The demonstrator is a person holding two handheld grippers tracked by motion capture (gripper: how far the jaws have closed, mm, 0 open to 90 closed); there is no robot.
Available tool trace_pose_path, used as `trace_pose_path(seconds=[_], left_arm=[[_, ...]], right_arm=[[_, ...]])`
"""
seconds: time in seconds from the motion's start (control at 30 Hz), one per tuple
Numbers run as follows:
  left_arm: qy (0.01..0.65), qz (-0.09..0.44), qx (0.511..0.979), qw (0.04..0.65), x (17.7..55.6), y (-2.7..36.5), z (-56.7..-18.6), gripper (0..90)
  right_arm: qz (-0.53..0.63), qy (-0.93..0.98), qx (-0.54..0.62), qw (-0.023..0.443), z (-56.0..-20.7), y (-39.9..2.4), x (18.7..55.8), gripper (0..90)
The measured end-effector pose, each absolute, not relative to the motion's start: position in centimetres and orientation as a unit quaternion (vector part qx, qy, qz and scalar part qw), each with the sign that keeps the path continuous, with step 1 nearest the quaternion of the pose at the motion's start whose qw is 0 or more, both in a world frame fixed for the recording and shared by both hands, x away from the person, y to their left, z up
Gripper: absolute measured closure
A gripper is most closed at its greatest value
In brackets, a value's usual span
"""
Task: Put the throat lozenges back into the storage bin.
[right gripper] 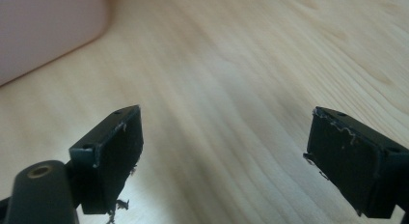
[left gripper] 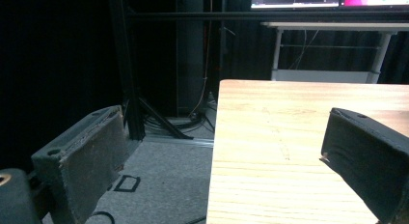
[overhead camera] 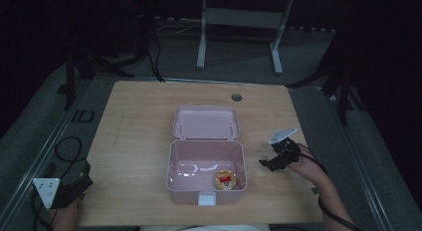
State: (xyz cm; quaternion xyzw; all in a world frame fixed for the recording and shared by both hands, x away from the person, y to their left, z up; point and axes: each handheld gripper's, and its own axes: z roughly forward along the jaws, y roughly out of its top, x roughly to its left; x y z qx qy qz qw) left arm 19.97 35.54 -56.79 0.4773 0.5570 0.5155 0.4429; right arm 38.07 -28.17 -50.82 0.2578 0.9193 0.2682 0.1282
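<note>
While both grippers hang idle at the table's sides, the work in hand looks like the open pink box with the small round thing in it.

High view, box: the pink box sits mid-table near the person's edge, its lid thrown back flat on the far side, the white latch facing the near edge.
High view, contents: a small round tin with a gold rim and a red mark lies flat in the near right corner of the box; being round, it has no long axis to speak of, and its face points up.
High view, right gripper: the right gripper hovers just right of the box, jaws aimed left toward the box wall, so the tin lies to its left and slightly nearer; this hand is plainly the closer one.
High view, left gripper: the left gripper rests at the near left corner of the table, well apart from the box.
Left gripper view: jaws spread wide, nothing between them, looking along the table's left edge toward the far floor.
Right gripper view: jaws spread wide and empty above bare wood; a pink wall shows at the upper left.
</note>
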Motion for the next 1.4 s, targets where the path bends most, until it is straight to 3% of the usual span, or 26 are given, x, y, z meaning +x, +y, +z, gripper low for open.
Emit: trace_pose_path(seconds=[0.47, 0.5, 0.63, 0.83, 0.97, 1.4], left_arm=[[0.558, 0.514, 0.478, 0.443, 20.0, 35.6, -56.8, 2.6], [0.558, 0.513, 0.478, 0.444, 20.0, 35.6, -56.8, 2.6], [0.558, 0.514, 0.478, 0.444, 20.0, 35.6, -56.8, 2.6], [0.558, 0.513, 0.477, 0.444, 20.0, 35.6, -56.8, 2.6], [0.558, 0.514, 0.476, 0.444, 20.0, 35.6, -56.8, 2.6], [0.559, 0.513, 0.474, 0.447, 19.9, 35.7, -56.8, 2.6]], right_arm=[[0.319, 0.839, 0.377, 0.229, -54.9, -32.9, 36.8, 11.4], [0.328, 0.806, 0.414, 0.268, -55.0, -33.8, 36.3, 10.9], [0.321, 0.749, 0.479, 0.327, -55.1, -34.4, 35.8, 10.9], [0.300, 0.702, 0.522, 0.380, -55.5, -34.8, 35.4, 10.9], [0.299, 0.683, 0.536, 0.397, -55.3, -34.9, 35.4, 10.9], [0.333, 0.659, 0.554, 0.385, -54.9, -36.7, 34.9, 11.0]])
